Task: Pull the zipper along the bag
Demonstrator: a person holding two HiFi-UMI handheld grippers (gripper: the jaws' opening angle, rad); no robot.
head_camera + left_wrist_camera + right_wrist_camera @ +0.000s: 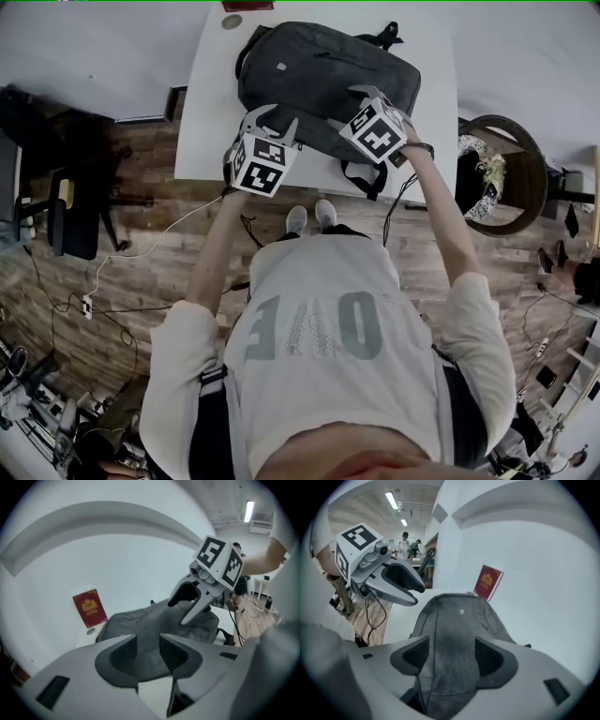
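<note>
Since neither the slightly parted left gripper [147, 644] nor the widely spread right gripper [452, 646] holds anything, tugging could drag the bag [319, 70] off the table's [211, 131] near edge.

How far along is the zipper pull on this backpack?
Done: cannot confirm. The backpack lies flat on the table with no gaping opening, but the zipper cannot be made out. In hand: nothing. The left gripper and right gripper are both open over the backpack's near edge, gripping nothing. Left: if any run remains unzipped, a gripper would probably need to take hold of the zipper first.
</note>
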